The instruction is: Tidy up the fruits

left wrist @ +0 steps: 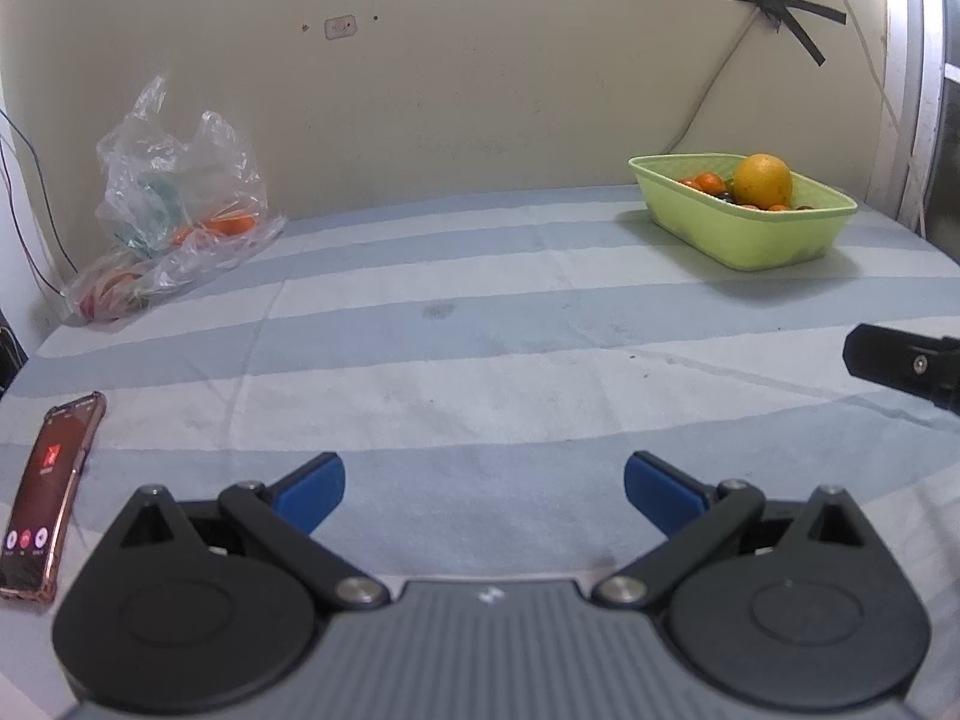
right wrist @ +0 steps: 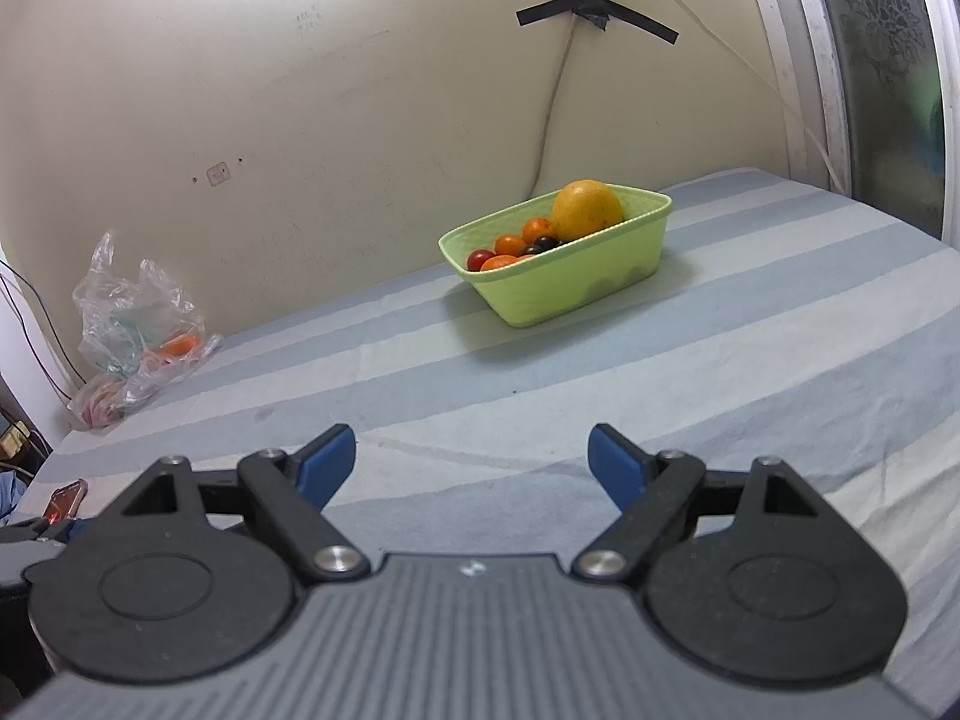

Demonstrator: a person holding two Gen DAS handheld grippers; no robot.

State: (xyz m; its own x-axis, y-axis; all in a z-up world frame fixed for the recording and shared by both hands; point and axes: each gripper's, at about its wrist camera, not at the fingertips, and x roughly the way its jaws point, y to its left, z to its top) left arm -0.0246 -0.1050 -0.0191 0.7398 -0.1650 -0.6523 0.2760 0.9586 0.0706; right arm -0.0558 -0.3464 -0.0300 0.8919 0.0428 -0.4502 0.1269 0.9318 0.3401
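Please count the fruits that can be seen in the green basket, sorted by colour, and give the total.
In the green basket, from the right wrist view:
Yellow, large fruit: 1
Orange, small fruits: 3
Red, small fruit: 1
Dark, small fruits: 2
Total visible: 7. More may lie hidden below.

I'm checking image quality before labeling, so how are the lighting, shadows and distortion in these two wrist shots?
Left wrist view: even, soft light, a faint shadow beside the green basket, fisheye bending the striped sheet, dark corners. Right wrist view: a bright blown-out patch at the wall's top, window frame curved by the lens, basket fruit sharp.
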